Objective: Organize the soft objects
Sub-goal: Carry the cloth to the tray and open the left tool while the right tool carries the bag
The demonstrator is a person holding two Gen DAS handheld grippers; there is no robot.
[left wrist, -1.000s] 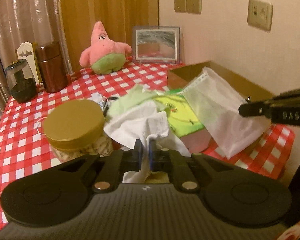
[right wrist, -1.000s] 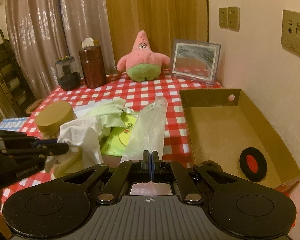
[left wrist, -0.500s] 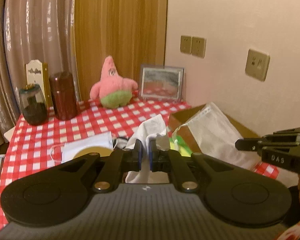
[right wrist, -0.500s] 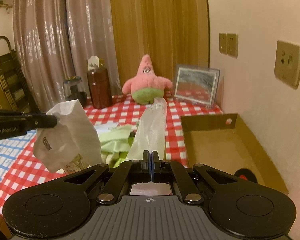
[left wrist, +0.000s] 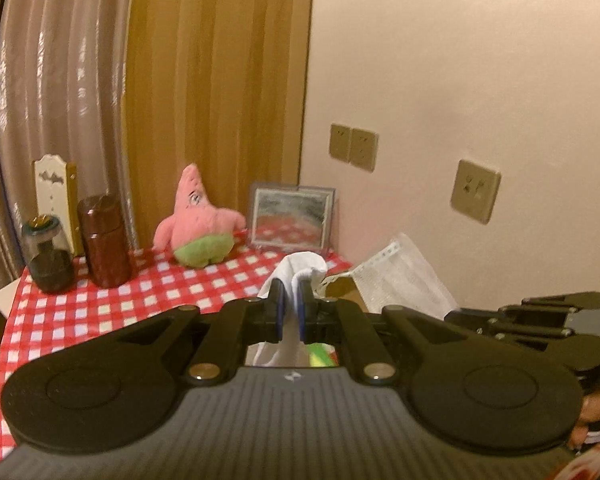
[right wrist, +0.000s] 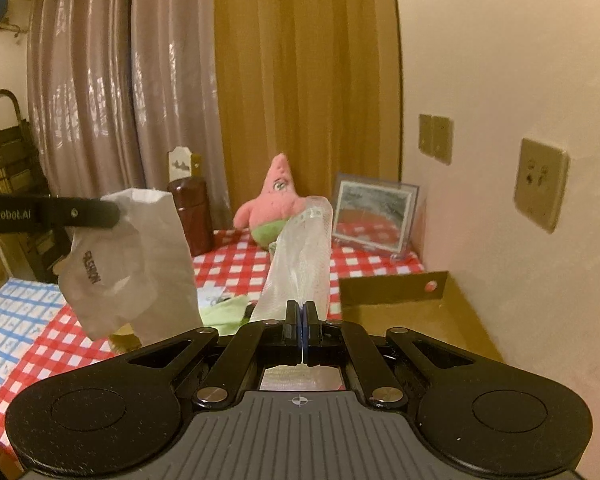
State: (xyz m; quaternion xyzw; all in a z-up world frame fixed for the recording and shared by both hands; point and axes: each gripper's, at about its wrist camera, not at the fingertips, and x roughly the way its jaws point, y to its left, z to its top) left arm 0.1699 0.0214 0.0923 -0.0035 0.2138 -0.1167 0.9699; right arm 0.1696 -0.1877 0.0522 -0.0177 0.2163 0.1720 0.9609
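With both items lifted clear of the red-and-white checked tablecloth (right wrist: 352, 260), the job now is a tidy carry to the shallow brown cardboard tray (right wrist: 428, 320) by the wall. Left gripper (left wrist: 290, 312) has its jaws clamped on a crumpled white cloth (left wrist: 300, 266), which hangs loose below the pads and shows printed lettering in the right wrist view. Right gripper (right wrist: 301, 332) is pinched fully closed on a thin translucent mesh pouch (right wrist: 300, 256), which stands up in front of the pink star-shaped plush toy (right wrist: 272, 208). Best play, I'd say: hold both grips firm, travel level over the tray, lower until the fabric settles, then release one at a time so nothing drags out.
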